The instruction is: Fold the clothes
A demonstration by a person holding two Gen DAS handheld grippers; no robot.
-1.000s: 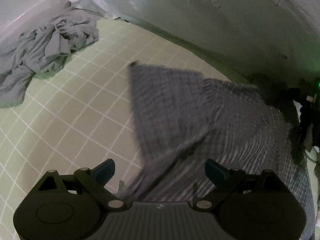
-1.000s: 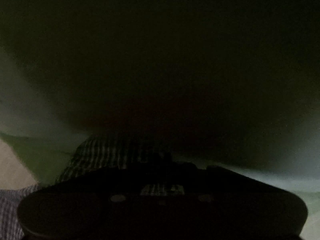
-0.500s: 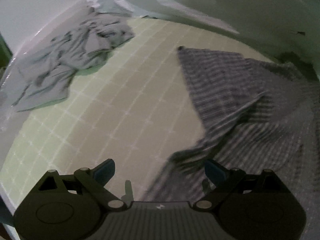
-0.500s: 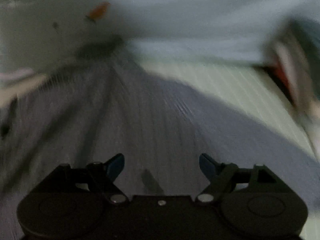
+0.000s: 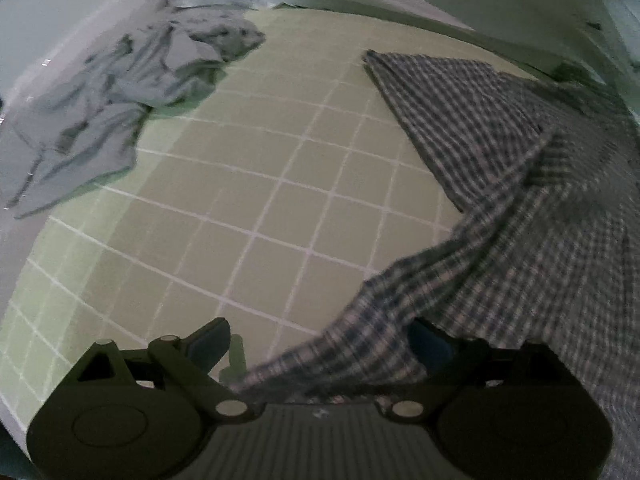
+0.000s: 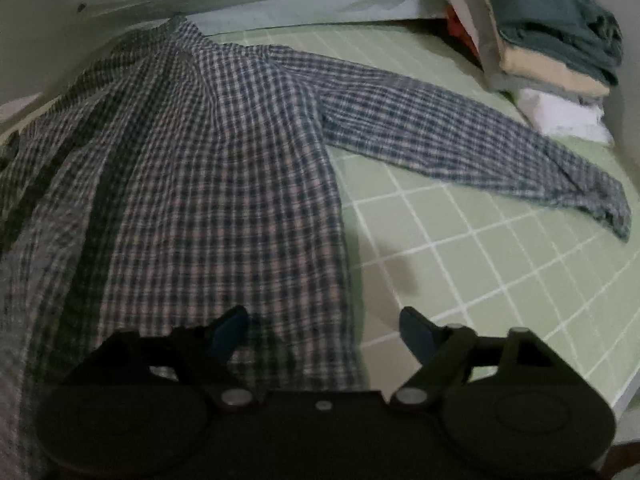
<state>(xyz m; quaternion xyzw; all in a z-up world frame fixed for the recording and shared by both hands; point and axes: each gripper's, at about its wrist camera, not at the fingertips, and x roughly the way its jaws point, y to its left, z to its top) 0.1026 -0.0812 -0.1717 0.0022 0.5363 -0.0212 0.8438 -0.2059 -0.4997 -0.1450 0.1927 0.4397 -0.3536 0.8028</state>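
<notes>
Checked shirt (image 6: 224,168) spread flat on the green gridded mat (image 6: 472,240), collar toward the far wall, one sleeve (image 6: 460,136) stretched out toward the folded stack (image 6: 532,44).

Right hand-held gripper (image 6: 322,330) spread over the shirt's near hem, just been closing; hem edge between its fingers, one fingertip over cloth, the other over bare mat, pads not pressing.

Left hand-held gripper (image 5: 320,338) likewise spread, just been narrowing; a raised fold of shirt (image 5: 500,216) draped across the gap between its fingers, not pinched.

Grey crumpled garment (image 5: 112,96) well apart from the shirt, at the mat's far corner.
</notes>
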